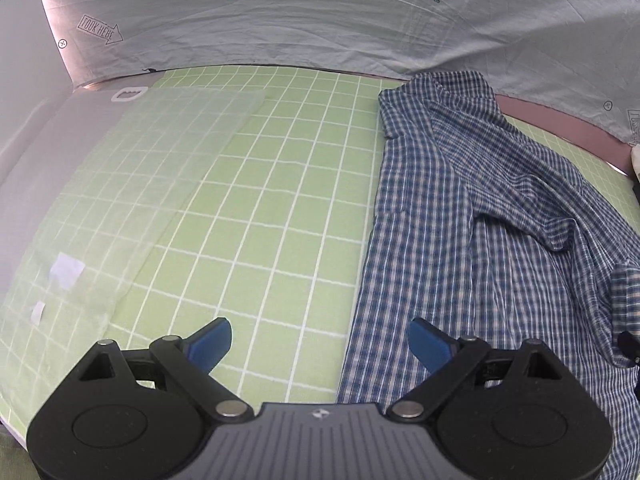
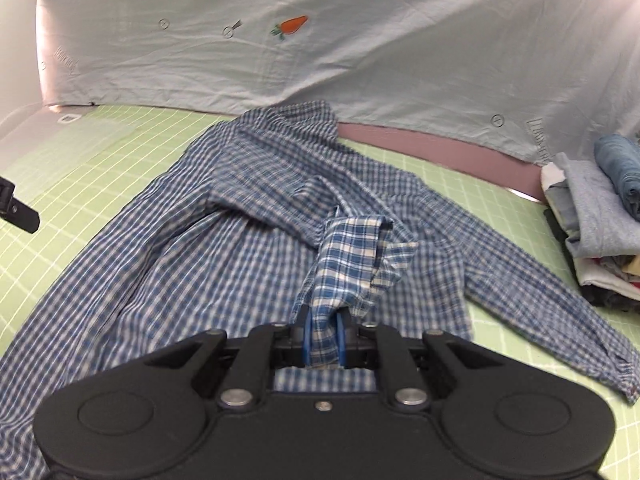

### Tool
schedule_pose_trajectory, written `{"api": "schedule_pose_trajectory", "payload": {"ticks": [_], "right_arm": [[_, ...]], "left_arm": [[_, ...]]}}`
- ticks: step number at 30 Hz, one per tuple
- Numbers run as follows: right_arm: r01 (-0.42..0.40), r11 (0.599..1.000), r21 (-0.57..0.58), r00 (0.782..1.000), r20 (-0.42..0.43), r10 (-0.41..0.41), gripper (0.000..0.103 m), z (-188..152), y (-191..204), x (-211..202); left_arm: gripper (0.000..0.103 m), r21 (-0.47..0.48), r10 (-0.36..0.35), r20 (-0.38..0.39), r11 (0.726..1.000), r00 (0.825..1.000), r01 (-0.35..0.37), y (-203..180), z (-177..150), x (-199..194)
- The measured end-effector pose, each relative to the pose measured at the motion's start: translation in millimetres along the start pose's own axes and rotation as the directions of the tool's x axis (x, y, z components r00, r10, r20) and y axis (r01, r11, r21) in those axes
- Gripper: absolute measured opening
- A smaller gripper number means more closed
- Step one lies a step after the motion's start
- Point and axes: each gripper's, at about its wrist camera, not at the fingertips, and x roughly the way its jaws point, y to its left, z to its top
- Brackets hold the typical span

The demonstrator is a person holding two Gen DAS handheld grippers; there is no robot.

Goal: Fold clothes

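Observation:
A blue and white checked shirt (image 2: 224, 216) lies spread on the green grid mat (image 2: 80, 152), collar toward the back. My right gripper (image 2: 324, 340) is shut on a bunched sleeve cuff (image 2: 356, 248) of that shirt, held above the shirt's body. The other sleeve (image 2: 532, 300) stretches out to the right on the mat. In the left wrist view the shirt (image 1: 480, 216) fills the right half. My left gripper (image 1: 320, 344) stands open over the shirt's left edge, with nothing between its blue fingertips (image 1: 212, 340). Part of the left gripper (image 2: 18, 208) shows at the right wrist view's left edge.
A stack of folded clothes (image 2: 600, 220) sits at the right edge of the mat. A pale printed sheet (image 1: 320, 20) hangs behind the table. A translucent plastic sheet (image 1: 120, 200) lies on the left part of the mat (image 1: 280, 200).

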Motion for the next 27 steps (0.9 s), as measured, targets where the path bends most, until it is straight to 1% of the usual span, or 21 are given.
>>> {"api": "schedule_pose_trajectory", "payload": {"ticks": [2,4,6,7,8,9,10,12,13,15,17,22,27], "right_arm": [[-0.021,1.000,0.003,0.999,-0.032,0.021,0.014,-9,10,2],[-0.032,0.999,0.023,0.998,-0.049,0.033,0.019,-15,14,3],[-0.046,0.996,0.076,0.998,-0.046,0.050,0.029,-18,11,-1],[-0.052,0.993,0.105,0.998,-0.040,0.056,0.031,-19,8,-3],[-0.050,0.990,0.131,0.998,-0.032,0.054,0.038,-20,4,-7],[-0.045,0.987,0.155,0.999,-0.024,0.049,0.048,-20,0,-10],[-0.040,0.983,0.178,0.999,-0.013,0.043,0.054,-21,-5,-13],[-0.038,0.973,0.226,0.999,0.013,0.036,0.074,-22,-18,-22],[-0.044,0.966,0.255,0.999,0.030,0.038,0.078,-22,-26,-27],[-0.044,0.953,0.298,0.998,0.056,0.029,0.093,-25,-40,-36],[-0.027,0.944,0.330,0.998,0.070,0.004,0.102,-29,-54,-42],[0.031,0.920,0.391,0.995,0.073,-0.064,0.103,-36,-89,-44],[0.084,0.908,0.411,0.992,0.047,-0.113,0.103,-43,-120,-30]], "left_arm": [[0.095,0.000,0.005,-0.009,1.000,1.000,-0.005,2,-8,-3],[0.095,-0.004,0.011,-0.015,1.000,1.000,-0.011,4,-15,-5],[0.095,-0.012,0.017,-0.017,1.000,1.000,-0.017,5,-18,-8],[0.095,-0.017,0.019,-0.016,1.000,1.000,-0.019,5,-19,-9],[0.095,-0.022,0.022,-0.015,1.000,1.000,-0.022,5,-20,-11],[0.095,-0.026,0.024,-0.013,0.999,1.000,-0.024,4,-20,-12],[0.095,-0.030,0.025,-0.011,0.999,1.000,-0.026,2,-19,-12],[0.095,-0.035,0.027,-0.007,0.999,1.000,-0.027,-4,-18,-13],[0.095,-0.035,0.026,-0.007,0.999,1.000,-0.026,-8,-17,-13],[0.095,-0.034,0.024,-0.005,0.999,1.000,-0.024,-17,-15,-13],[0.095,-0.029,0.016,-0.004,0.999,1.000,-0.016,-27,-13,-12],[0.095,-0.009,-0.004,-0.004,1.000,1.000,0.004,-61,-7,-9],[0.095,0.013,-0.022,-0.007,1.000,1.000,0.022,-96,-1,-2]]}}
